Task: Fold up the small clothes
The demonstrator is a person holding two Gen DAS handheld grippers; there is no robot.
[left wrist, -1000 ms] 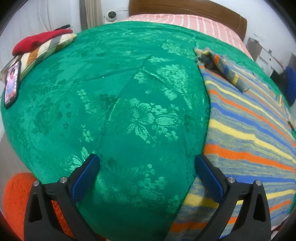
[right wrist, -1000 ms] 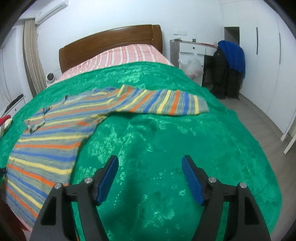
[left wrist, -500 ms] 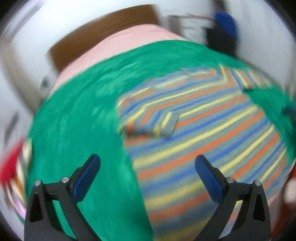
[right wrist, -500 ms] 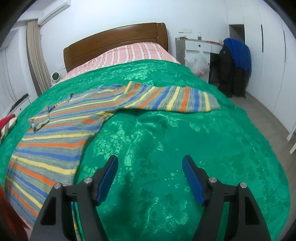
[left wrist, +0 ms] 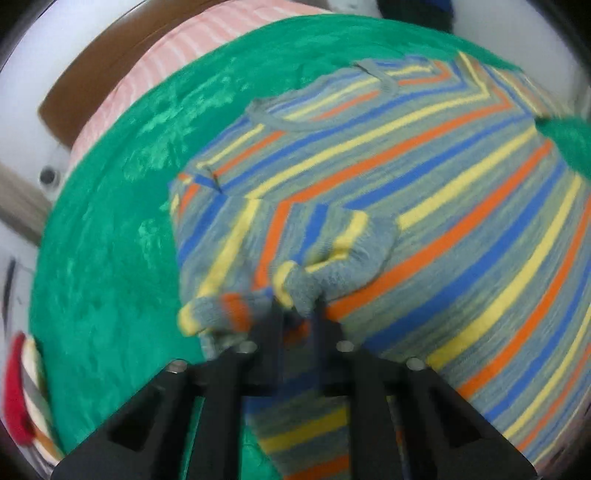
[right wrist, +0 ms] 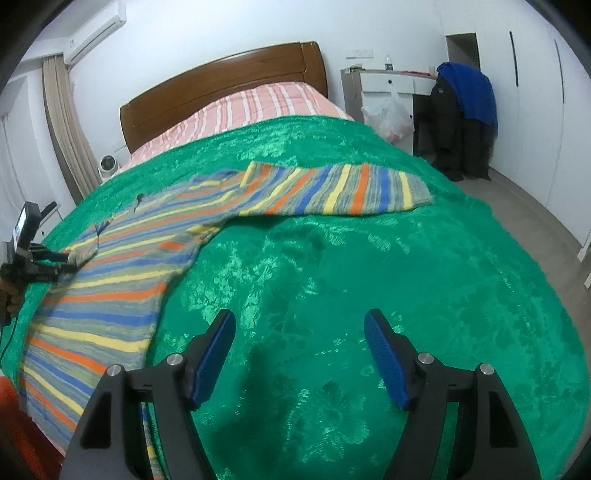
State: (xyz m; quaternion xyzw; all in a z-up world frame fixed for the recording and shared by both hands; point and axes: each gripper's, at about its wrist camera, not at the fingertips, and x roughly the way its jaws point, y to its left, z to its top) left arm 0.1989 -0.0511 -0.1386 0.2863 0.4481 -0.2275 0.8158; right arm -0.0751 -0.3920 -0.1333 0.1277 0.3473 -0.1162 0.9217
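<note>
Two grippers: left gripper (left wrist: 297, 314), jaws just closed, pinches the striped sweater's (left wrist: 424, 206) sleeve cuff; right gripper (right wrist: 299, 354) hovers open, empty, above the green bedspread (right wrist: 369, 277).

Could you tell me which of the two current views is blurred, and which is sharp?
Left wrist view: motion-smeared throughout; the sweater stripes and the left tool, shut on a bunched fold, are soft. Right wrist view: sharp, with glare patches on the green cover and fisheye bending at the edges; the right tool is crisp and open.

White walls (right wrist: 229, 33), wooden headboard (right wrist: 221, 85), grey floor (right wrist: 517, 206)
</note>
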